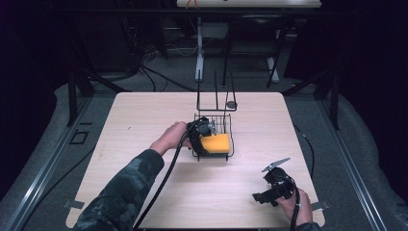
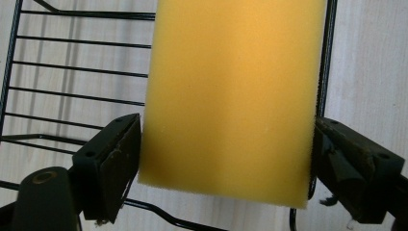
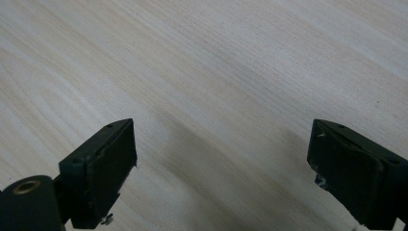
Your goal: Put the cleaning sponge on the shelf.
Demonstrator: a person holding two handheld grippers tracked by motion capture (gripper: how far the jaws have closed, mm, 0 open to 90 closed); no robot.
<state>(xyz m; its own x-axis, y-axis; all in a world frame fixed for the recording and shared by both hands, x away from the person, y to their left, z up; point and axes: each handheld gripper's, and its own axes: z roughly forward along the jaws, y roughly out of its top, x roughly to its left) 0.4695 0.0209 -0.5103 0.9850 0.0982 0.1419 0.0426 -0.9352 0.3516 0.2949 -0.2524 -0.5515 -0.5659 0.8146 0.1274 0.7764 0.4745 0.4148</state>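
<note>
A yellow sponge [image 1: 215, 143] lies flat in a black wire basket [image 1: 231, 126] near the middle of the wooden table [image 1: 144, 120]. My left gripper [image 1: 206, 134] reaches into the basket from the left. In the left gripper view the sponge [image 2: 231, 96] sits between the two pads of the left gripper [image 2: 227, 139], its edges straight and unsqueezed, with the basket wires [image 2: 72, 72] beneath. The jaws stand open around it. My right gripper [image 1: 259, 197] rests low at the front right of the table. Its jaws [image 3: 221, 144] are wide open over bare wood.
A tall black wire stand [image 1: 216, 98] rises just behind the basket, with a small dark round piece [image 1: 231, 104] at its foot. A cable [image 1: 163, 183] trails from the left gripper toward the table's front edge. Dark floor and desk legs lie beyond the table.
</note>
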